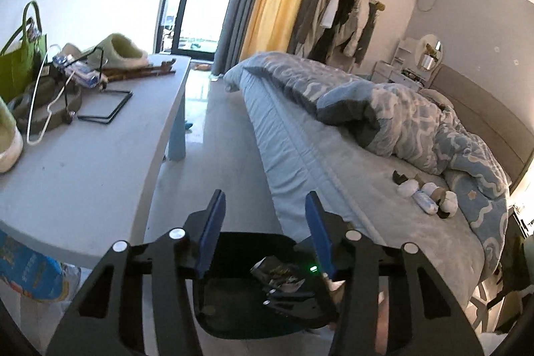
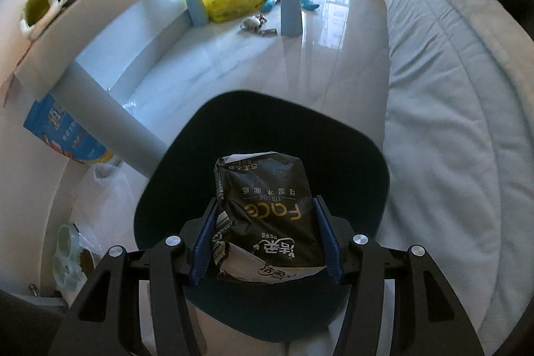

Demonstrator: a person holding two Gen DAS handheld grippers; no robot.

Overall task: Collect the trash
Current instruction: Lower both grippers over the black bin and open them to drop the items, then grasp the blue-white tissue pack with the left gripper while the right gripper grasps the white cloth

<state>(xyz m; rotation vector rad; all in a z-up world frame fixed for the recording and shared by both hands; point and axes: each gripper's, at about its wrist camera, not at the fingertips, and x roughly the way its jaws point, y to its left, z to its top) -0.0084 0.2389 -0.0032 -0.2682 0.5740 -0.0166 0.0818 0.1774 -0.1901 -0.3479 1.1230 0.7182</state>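
My right gripper (image 2: pixel 267 239) is shut on a crumpled black tissue packet (image 2: pixel 267 202) with white and gold print, held just over the mouth of a dark bin (image 2: pixel 187 162) on the floor. In the left wrist view my left gripper (image 1: pixel 265 222) stands open with nothing between its blue pads, above the same bin (image 1: pixel 240 242). The packet (image 1: pixel 277 272) shows there too, low over the bin. On the bed lie several pieces of trash (image 1: pixel 427 196): white crumpled tissues and small wrappers, beside the quilt.
A grey table (image 1: pixel 100 155) on the left carries slippers, a hanger, a wire stand and a green bag (image 1: pixel 16 69). Its leg (image 2: pixel 110 122) stands close to the bin. The bed (image 1: pixel 300 155) borders the right. Bags (image 2: pixel 63 135) lie under the table.
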